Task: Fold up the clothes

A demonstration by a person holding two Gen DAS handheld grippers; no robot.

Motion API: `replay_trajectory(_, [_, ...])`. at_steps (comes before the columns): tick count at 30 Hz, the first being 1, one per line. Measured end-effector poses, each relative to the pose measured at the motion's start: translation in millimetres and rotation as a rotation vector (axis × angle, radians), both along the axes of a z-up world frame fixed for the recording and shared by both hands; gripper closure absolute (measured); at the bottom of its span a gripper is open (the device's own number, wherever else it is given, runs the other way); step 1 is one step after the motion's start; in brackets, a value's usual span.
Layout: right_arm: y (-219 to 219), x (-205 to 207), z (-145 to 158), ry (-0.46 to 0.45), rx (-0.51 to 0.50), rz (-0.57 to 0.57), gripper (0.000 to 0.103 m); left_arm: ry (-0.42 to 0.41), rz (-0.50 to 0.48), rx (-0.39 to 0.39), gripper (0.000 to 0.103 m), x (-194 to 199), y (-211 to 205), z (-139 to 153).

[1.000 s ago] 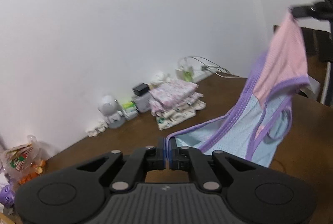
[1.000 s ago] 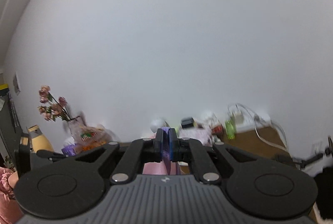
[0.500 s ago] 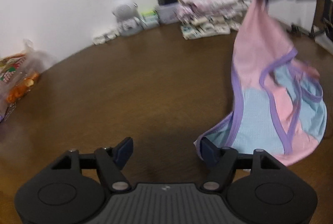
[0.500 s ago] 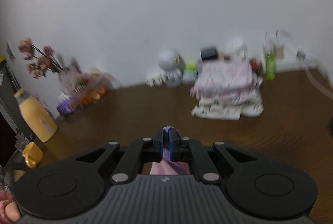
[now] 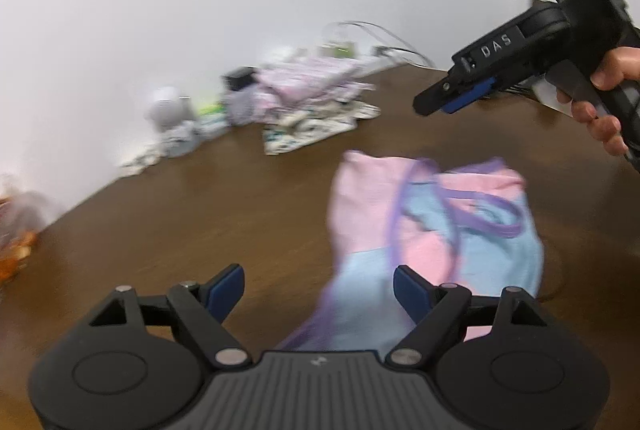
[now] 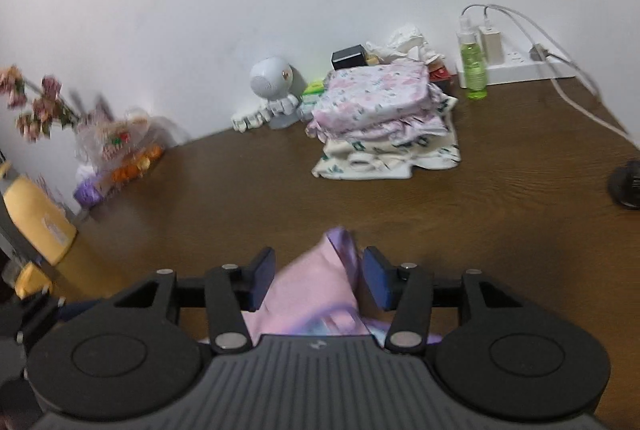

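Your left claw point(image 5: 319, 284) is low over a dark brown wooden table point(image 5: 208, 214), its jaws wide apart and opening. A pink and light blue garment with purple trim point(image 5: 436, 230) lies crumpled on the table just ahead of it; one blue corner runs back between the jaws, but neither blue pad presses on it.

Your right claw point(image 6: 319, 280) is also opening, its jaws about half apart. A pink fold of the same garment point(image 6: 316, 282) rises between its pads point(image 6: 262, 280); the cloth seems to stand free of both pads, though motion blur makes that hard to confirm. In the left wrist view this claw point(image 5: 430, 104) hangs above the far edge of the garment, with your right hand point(image 5: 604, 102) wrapped around its black handle.

Farther back, near the white wall, a stack of folded floral clothes point(image 6: 384, 122) sits on the table, well apart from the garment. Beside the stack stands a small round white device point(image 6: 274, 76), and to its right a green spray bottle point(image 6: 472, 66) stands in front of a white power strip point(image 6: 520, 64).
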State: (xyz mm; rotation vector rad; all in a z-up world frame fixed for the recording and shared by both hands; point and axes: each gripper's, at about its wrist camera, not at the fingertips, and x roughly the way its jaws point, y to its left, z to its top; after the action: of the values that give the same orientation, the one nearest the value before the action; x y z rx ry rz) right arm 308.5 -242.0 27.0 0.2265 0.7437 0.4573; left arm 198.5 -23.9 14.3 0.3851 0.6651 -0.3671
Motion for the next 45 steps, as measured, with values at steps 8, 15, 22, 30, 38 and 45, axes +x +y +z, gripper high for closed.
replay_trajectory(8, [12,-15,-36,0.076,-0.053,0.059,0.064,0.085,-0.03,0.077,0.047,39,-40,-30])
replay_trajectory(15, [26,0,-52,0.079,-0.075,0.057,0.065,0.114,0.008,0.055,0.097,46,-25,-30])
replay_trajectory(22, [39,9,-59,0.066,-0.101,0.077,0.072,0.025,0.1,-0.03,0.098,44,8,6])
replay_trajectory(30, [47,2,-57,0.048,-0.124,0.098,0.071,-0.058,0.156,-0.099,0.098,25,37,39])
replay_trajectory(38, [82,-35,-39,-0.125,-0.26,0.159,0.071,-0.12,0.159,-0.115,0.098,-11,48,51])
replay_trajectory(45, [98,-37,-39,-0.167,-0.363,0.21,0.086,-0.146,0.155,-0.122,0.098,-28,54,58])
